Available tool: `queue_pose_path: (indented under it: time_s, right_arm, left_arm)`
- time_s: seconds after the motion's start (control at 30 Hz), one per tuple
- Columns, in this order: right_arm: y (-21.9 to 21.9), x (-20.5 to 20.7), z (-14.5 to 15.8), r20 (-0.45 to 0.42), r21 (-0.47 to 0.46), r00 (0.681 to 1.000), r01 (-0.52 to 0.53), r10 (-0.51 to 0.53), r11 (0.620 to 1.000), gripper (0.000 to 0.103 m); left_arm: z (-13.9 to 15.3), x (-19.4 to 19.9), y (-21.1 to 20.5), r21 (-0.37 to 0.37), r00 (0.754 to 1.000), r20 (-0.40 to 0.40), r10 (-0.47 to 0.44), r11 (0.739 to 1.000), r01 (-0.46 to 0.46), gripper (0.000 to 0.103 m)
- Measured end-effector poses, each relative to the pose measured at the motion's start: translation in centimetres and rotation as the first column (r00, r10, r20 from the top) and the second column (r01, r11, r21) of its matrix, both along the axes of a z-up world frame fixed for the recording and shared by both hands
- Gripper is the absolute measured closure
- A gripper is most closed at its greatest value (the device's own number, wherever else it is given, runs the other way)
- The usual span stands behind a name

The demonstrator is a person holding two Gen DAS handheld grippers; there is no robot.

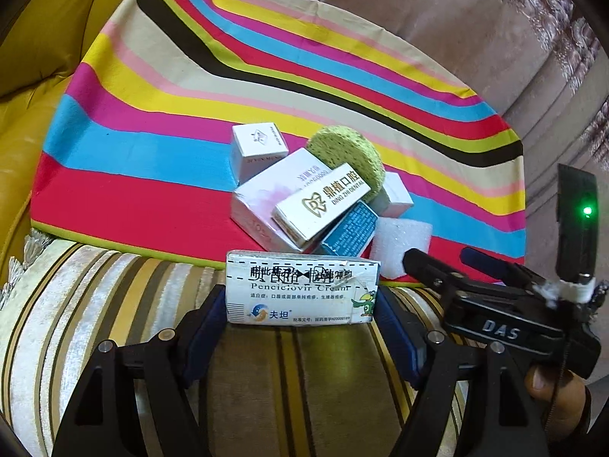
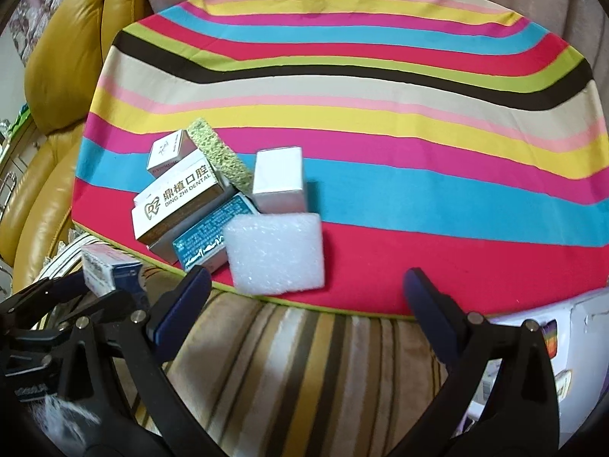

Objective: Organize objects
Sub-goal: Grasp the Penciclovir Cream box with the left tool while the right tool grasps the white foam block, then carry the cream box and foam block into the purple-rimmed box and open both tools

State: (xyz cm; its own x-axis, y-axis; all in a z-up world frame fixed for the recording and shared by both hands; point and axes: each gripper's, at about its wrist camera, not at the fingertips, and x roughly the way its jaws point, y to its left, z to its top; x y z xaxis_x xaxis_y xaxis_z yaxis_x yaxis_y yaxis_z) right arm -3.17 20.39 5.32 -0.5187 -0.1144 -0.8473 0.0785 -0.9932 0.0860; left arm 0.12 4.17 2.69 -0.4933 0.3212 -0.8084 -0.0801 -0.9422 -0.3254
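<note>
My left gripper (image 1: 300, 306) is shut on a white Penciclovir Cream box (image 1: 300, 285), held crosswise between its blue pads above a striped cushion; the box (image 2: 101, 266) also shows at the left edge of the right wrist view. Just beyond it, a pile lies on the rainbow-striped cloth (image 1: 152, 122): a Ding Zhi Dental box (image 2: 179, 198), a teal box (image 2: 207, 240), a pink-white box (image 1: 262, 198), a small white cube box (image 2: 167, 150), a green sponge (image 2: 219, 152), a silver-white box (image 2: 279, 179) and a white foam block (image 2: 278, 251). My right gripper (image 2: 306, 280) stands open and empty just in front of the foam block.
The cloth lies on a seat with a brown-and-gold striped cushion (image 2: 304, 361) along its near edge. Yellow leather upholstery (image 2: 68, 57) rises at the left. A white carton with stickers (image 2: 571, 342) sits at the lower right. The cloth's right half is bare.
</note>
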Motion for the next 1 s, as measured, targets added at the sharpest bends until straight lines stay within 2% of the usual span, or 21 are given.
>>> queue_pose_path:
  time_s: [0.23, 0.4, 0.5, 0.57, 0.63, 1.0]
  right_arm:
    - [-1.1, -1.4, -1.2, 0.039, 0.042, 0.999, -0.022, 0.021, 0.999, 0.001]
    - [-1.5, -2.0, -1.5, 0.047, 0.065, 0.999, -0.030, 0.027, 0.997, 0.007]
    - [-1.8, -2.4, -1.9, 0.062, 0.067, 0.998, -0.036, 0.032, 0.997, 0.020]
    - [-1.9, -2.5, -2.2, 0.074, 0.071, 0.997, -0.039, 0.033, 0.997, 0.035]
    - [-1.6, -2.3, -2.3, 0.077, 0.069, 0.997, -0.037, 0.032, 0.997, 0.041]
    - [-0.5, -0.3, -1.2, 0.033, 0.045, 0.999, -0.003, 0.001, 0.999, 0.041]
  left_arm:
    - [-0.3, -0.5, -0.6, 0.019, 1.000, 0.000, 0.014, 1.000, -0.014, 0.026]
    - [-0.4, -0.6, -0.6, 0.024, 1.000, 0.001, 0.013, 1.000, -0.013, 0.026]
    - [-0.4, -0.5, -0.6, 0.024, 1.000, 0.001, 0.015, 1.000, -0.015, 0.026]
    - [-0.4, -0.5, -0.6, 0.022, 1.000, 0.000, 0.015, 1.000, -0.015, 0.026]
    - [-0.4, -0.5, -0.5, 0.016, 1.000, -0.002, 0.014, 1.000, -0.014, 0.026]
    - [0.2, -0.1, 0.9, -0.042, 0.999, -0.039, -0.009, 0.999, 0.007, 0.026]
